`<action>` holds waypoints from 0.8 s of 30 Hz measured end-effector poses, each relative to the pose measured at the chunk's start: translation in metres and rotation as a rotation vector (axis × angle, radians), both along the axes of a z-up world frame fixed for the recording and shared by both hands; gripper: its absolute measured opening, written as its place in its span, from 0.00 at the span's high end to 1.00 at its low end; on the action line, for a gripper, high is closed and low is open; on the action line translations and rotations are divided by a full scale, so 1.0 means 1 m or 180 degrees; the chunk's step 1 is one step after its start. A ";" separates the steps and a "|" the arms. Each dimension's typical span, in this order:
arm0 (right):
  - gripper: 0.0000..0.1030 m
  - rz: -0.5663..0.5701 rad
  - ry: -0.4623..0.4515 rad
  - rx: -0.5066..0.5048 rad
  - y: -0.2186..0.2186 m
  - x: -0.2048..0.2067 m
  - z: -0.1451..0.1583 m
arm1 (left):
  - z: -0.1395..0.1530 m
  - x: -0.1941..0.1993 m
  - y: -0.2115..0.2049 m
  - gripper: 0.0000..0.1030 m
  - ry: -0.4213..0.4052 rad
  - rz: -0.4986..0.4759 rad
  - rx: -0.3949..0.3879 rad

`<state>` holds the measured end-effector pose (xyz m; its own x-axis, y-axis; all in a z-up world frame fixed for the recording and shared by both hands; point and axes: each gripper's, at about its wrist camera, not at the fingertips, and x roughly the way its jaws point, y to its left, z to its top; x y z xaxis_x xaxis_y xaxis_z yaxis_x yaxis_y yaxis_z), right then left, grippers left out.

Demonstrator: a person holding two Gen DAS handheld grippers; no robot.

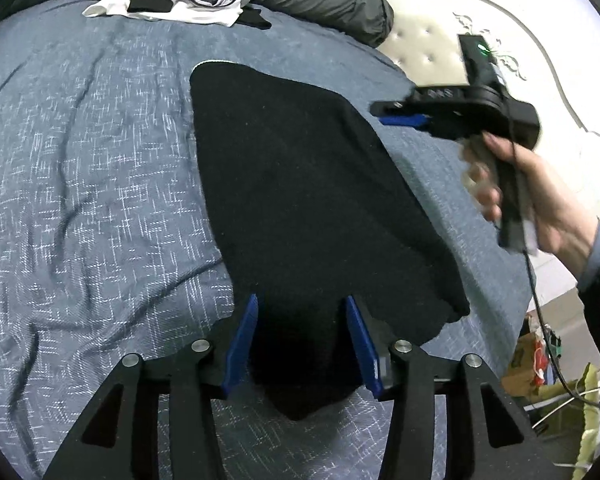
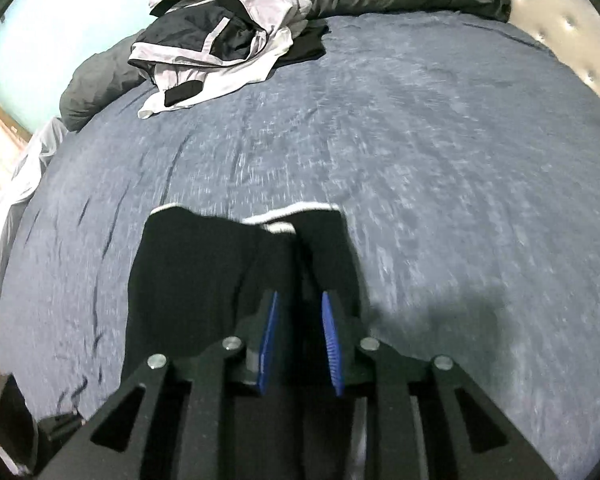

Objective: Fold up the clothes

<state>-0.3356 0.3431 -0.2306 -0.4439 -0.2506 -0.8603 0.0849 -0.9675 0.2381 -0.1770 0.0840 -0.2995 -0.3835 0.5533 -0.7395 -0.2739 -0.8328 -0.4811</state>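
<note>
A black garment (image 1: 300,200) lies spread on a bed with a blue bedspread (image 1: 92,152). The left claw (image 1: 302,308), at 6 o'clock, stands released with cloth between its blue pads. The right claw (image 2: 299,300) grasps the garment's edge. A heap of unfolded clothes (image 2: 216,44) sits at 11 o'clock, well apart.

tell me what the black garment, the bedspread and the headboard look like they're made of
Black garment: soft matte knit or fleece, likely; it absorbs light, drapes limply and has a thin white edge trim.
Bedspread: woven cotton-like cloth, blue with white flecked threads, creased in soft folds.
Headboard: cream padded upholstery, perhaps faux leather; it shows button tufting and a slight sheen.
</note>
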 end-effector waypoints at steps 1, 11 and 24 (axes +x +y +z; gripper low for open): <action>0.78 0.0026 -0.0004 -0.0005 -0.002 -0.006 -0.002 | 0.001 0.000 0.000 0.51 0.0008 -0.0007 -0.0009; 0.95 0.0186 -0.0001 0.0104 -0.014 -0.028 -0.025 | -0.003 -0.003 0.000 0.51 -0.0012 0.0020 0.0045; 1.00 -0.0336 0.0002 0.0392 0.024 -0.035 -0.038 | -0.005 -0.005 0.000 0.50 -0.0022 0.0019 0.0022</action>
<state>-0.3707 0.3674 -0.2684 -0.4628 -0.0951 -0.8813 -0.0186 -0.9930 0.1169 -0.1823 0.0844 -0.3040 -0.3817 0.5561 -0.7383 -0.2655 -0.8311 -0.4887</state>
